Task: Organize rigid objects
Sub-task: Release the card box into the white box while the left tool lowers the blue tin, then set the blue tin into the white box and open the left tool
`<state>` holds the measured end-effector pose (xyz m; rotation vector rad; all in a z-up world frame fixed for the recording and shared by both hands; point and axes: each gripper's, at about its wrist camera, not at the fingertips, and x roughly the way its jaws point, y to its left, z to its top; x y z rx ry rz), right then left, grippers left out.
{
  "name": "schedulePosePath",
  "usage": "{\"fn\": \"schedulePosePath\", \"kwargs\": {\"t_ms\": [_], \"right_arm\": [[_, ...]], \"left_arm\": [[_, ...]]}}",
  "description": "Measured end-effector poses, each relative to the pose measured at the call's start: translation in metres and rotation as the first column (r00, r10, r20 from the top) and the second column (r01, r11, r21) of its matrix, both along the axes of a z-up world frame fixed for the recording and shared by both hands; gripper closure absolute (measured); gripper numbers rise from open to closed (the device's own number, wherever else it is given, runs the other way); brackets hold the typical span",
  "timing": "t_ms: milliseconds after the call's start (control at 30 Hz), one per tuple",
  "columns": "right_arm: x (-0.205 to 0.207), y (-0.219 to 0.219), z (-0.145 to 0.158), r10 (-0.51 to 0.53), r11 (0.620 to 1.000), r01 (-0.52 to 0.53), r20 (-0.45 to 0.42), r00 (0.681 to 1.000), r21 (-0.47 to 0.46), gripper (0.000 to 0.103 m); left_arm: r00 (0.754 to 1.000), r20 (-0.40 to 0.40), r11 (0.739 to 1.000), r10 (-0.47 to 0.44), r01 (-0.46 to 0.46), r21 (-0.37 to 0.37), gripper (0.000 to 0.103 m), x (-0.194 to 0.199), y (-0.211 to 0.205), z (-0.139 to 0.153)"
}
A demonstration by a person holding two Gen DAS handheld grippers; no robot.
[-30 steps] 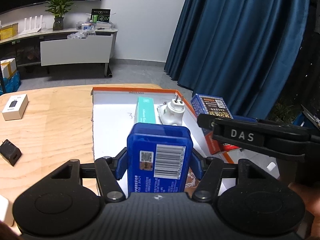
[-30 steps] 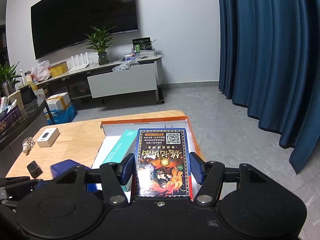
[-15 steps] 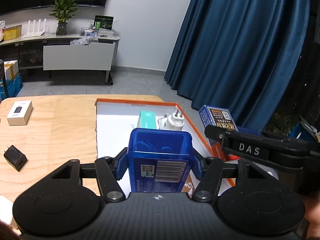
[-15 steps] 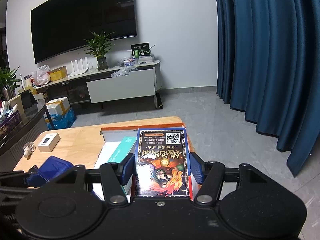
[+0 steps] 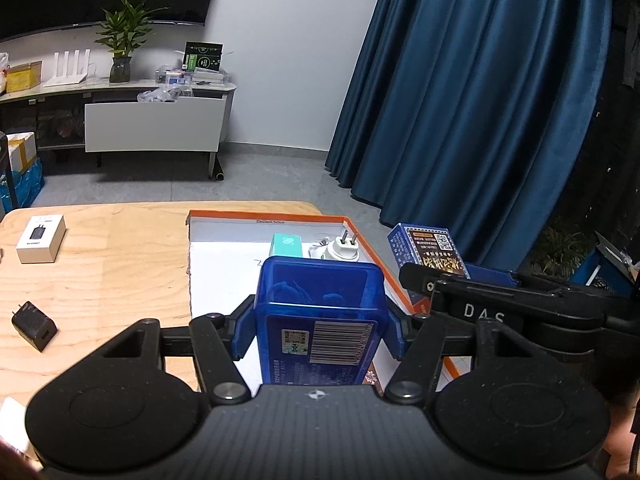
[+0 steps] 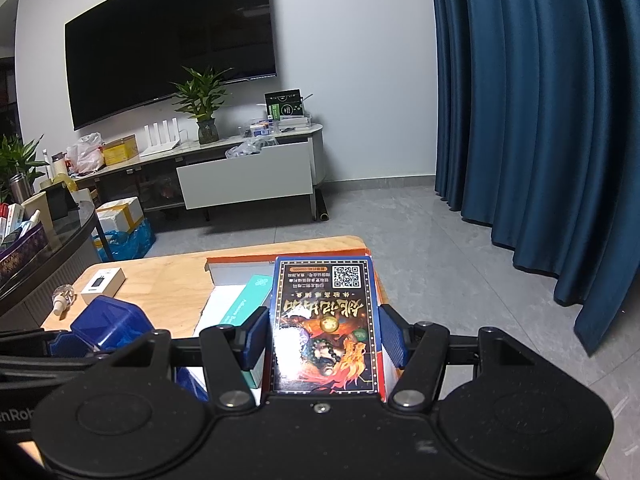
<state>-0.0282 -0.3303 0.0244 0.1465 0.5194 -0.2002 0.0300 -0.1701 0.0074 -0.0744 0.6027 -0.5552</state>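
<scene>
My left gripper (image 5: 320,328) is shut on a translucent blue plastic case (image 5: 322,304) with a barcode label, held above the near part of an orange-rimmed white tray (image 5: 224,264). My right gripper (image 6: 324,340) is shut on a blue card box (image 6: 326,320) with a QR code and flame artwork, held above the tray's right edge (image 6: 362,250). The card box (image 5: 432,248) and right gripper also show at the right of the left wrist view. A teal box (image 5: 285,245) and a white plug adapter (image 5: 342,249) lie in the tray's far part.
On the wooden table (image 5: 100,272) left of the tray lie a white charger box (image 5: 40,238) and a black charger (image 5: 34,325). A small spray bottle (image 6: 64,300) lies at the table's left edge. Blue curtains (image 5: 480,100) hang to the right.
Both grippers have risen and tilted up with their boxes still held; the tray and table now sit lower and farther in both views.
</scene>
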Motion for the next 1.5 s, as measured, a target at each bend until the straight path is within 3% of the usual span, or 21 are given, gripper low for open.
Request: {"fn": "schedulePosePath", "kwargs": {"t_ms": [600, 967, 1067, 1500], "right_arm": [[0.007, -0.001, -0.016, 0.005, 1.0, -0.003, -0.046, 0.999, 0.024, 0.032], [0.036, -0.012, -0.029, 0.014, 0.998, -0.007, -0.109, 0.994, 0.063, 0.031], [0.037, -0.018, -0.028, -0.017, 0.998, 0.022, -0.09, 0.996, 0.057, 0.025], [0.01, -0.034, -0.009, -0.079, 0.996, 0.08, -0.014, 0.997, 0.047, 0.023]], "left_arm": [[1.0, -0.026, 1.0, -0.016, 0.016, 0.015, 0.041, 0.005, -0.003, -0.006], [0.998, -0.054, 0.999, -0.022, 0.024, 0.03, 0.04, 0.013, -0.006, -0.011], [0.998, -0.059, 0.999, -0.026, 0.028, 0.034, 0.041, 0.014, -0.006, -0.011], [0.993, -0.094, 0.994, -0.067, 0.075, 0.083, 0.037, 0.027, -0.032, -0.024]]}}
